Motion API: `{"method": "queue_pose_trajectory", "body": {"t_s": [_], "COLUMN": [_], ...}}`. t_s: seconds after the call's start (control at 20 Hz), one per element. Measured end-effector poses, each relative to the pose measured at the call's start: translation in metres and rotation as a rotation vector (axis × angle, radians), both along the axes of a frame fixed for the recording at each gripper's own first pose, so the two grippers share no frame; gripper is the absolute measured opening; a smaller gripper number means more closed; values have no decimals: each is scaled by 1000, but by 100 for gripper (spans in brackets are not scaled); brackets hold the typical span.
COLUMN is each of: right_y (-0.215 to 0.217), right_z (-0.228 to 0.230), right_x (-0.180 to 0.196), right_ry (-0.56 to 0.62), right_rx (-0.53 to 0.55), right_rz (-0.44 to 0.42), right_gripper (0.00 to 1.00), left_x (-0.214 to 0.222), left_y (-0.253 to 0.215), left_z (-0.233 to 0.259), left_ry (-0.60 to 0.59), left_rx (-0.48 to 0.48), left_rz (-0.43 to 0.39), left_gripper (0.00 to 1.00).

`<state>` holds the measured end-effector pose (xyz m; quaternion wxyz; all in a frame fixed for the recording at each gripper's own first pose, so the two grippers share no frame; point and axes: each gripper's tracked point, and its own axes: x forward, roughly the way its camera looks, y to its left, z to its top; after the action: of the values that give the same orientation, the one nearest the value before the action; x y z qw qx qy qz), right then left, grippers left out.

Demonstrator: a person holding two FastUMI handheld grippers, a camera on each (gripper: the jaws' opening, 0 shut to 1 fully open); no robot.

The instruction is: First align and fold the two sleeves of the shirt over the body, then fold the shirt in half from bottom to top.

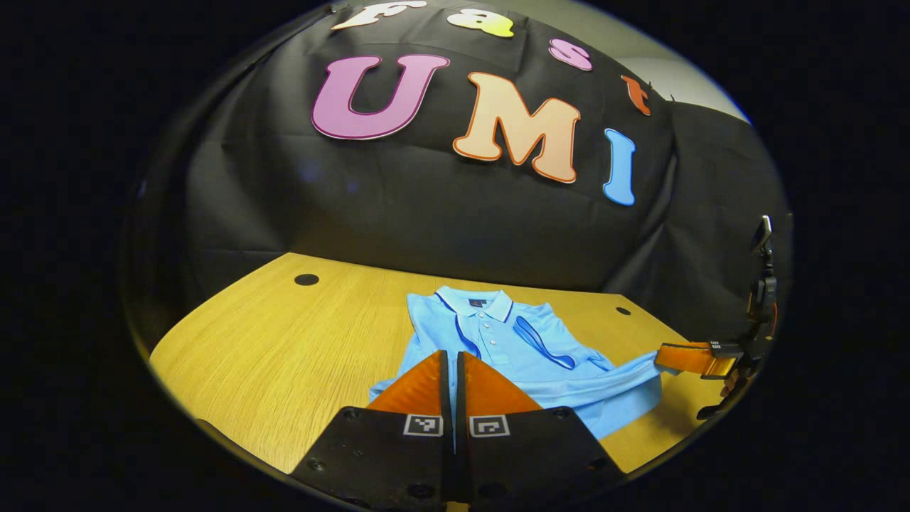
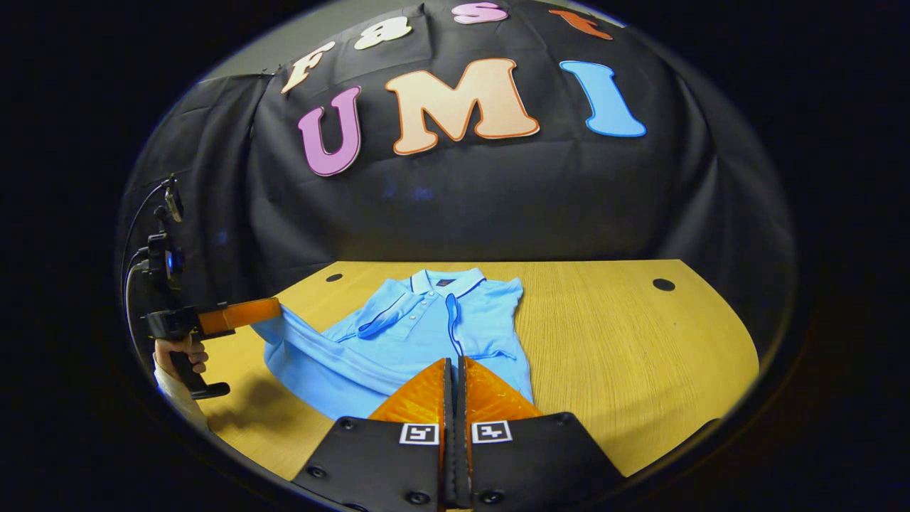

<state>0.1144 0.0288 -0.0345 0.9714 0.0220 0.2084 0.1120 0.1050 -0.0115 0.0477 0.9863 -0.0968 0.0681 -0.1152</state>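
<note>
A light blue polo shirt [image 1: 526, 348] [image 2: 426, 320] lies on the wooden table [image 1: 284, 341], collar toward the wall. Both dark-trimmed sleeves are folded in over the chest. My left gripper [image 1: 453, 355] is shut on one bottom corner of the shirt. In the right gripper view it [image 2: 277, 311] holds that corner lifted off the table at the left, with a hand [image 2: 178, 352] on its handle. My right gripper [image 2: 453, 363] is shut on the other bottom corner. The left gripper view has it [image 1: 657, 358] at the far right, pulling the hem taut.
The table [image 2: 625, 334] has round cable holes [image 1: 306, 279] [image 2: 663, 284] near its back edge, close to the black cloth wall. Bare wood stretches on both sides of the shirt. A cable rises from the left gripper's mount [image 2: 160, 263].
</note>
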Motion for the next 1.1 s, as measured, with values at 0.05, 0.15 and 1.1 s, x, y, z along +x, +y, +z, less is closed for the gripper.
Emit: {"method": "queue_pose_trajectory", "body": {"t_s": [0.05, 0.15, 1.1], "right_y": [0, 1, -4], "right_z": [1, 1, -30], "right_x": [10, 32, 201], "right_ry": [1, 1, 31], "right_rx": [1, 1, -65], "right_rz": [-9, -22, -149], "right_gripper": [2, 2, 2], "left_x": [10, 30, 200], "left_y": [0, -2, -5], "left_z": [1, 2, 2], "left_ry": [4, 11, 49], "left_rx": [3, 5, 42], "left_rz": [5, 16, 129], "left_gripper": [0, 0, 0]}}
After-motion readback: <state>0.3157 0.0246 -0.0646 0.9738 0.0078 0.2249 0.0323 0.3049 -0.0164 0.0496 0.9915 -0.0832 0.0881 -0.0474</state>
